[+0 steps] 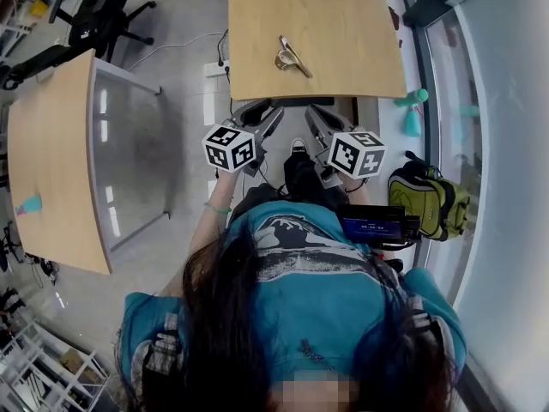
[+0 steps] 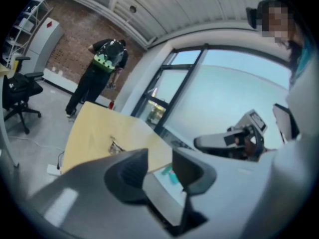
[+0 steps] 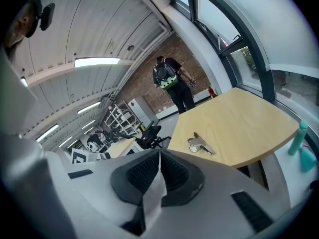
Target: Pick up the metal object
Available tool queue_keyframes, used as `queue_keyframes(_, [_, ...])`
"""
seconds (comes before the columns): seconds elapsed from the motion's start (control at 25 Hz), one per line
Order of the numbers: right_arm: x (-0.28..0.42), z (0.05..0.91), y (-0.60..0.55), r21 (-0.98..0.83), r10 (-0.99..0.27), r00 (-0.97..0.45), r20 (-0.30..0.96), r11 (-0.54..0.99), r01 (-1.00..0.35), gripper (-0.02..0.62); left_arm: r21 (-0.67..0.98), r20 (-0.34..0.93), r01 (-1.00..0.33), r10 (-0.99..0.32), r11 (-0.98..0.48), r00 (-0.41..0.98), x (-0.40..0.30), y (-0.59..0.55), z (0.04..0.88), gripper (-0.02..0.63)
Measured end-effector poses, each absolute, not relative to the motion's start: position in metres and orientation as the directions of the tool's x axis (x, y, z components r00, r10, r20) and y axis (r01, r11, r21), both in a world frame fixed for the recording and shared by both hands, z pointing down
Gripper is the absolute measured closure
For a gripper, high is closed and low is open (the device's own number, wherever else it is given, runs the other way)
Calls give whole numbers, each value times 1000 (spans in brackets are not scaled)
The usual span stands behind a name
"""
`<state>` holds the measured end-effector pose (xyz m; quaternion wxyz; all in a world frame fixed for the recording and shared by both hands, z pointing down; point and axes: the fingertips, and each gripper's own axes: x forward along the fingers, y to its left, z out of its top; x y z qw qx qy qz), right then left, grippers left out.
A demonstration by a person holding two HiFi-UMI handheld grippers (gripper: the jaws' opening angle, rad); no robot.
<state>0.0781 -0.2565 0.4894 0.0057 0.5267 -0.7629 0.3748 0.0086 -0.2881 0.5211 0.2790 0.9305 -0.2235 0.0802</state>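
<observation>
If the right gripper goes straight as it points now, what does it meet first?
Probably the wooden table's near corner, left of the metal clip; depth is unclear.

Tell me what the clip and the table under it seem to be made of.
Clip: looks like bare metal, silvery-grey with bright glints on its edges. Table: pale wood or a wood-look laminate, smooth and fairly matte, with faint grain lines. Whether it is solid wood or veneer cannot be told from here.

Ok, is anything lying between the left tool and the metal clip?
No. In the head view, only the near edge and bare top of the table lie between the left tool and the metal clip.
</observation>
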Motion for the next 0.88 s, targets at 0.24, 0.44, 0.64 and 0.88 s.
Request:
queue_keyframes(0.24, [110,495,-298,-581,-772,-477,420,174,-795,575,491,381,-513,-357,-704,853,44,-361,556,444])
queue_keyframes(0.44, [149,512,-332,-602,-759,-480,439,148,-785,577,593,455,-574,-353,-564,817,75,-425,607,405])
queue_keyframes(0.64, [164,520,-340,-614,-754,-477,452,125,-779,575,628,538,-646,-358,-434,763,71,-454,647,380])
queue_keyframes(0.88, [167,531,-335,-618,-741,-470,480,95,-780,575,694,551,-654,-362,-302,752,72,-471,663,380])
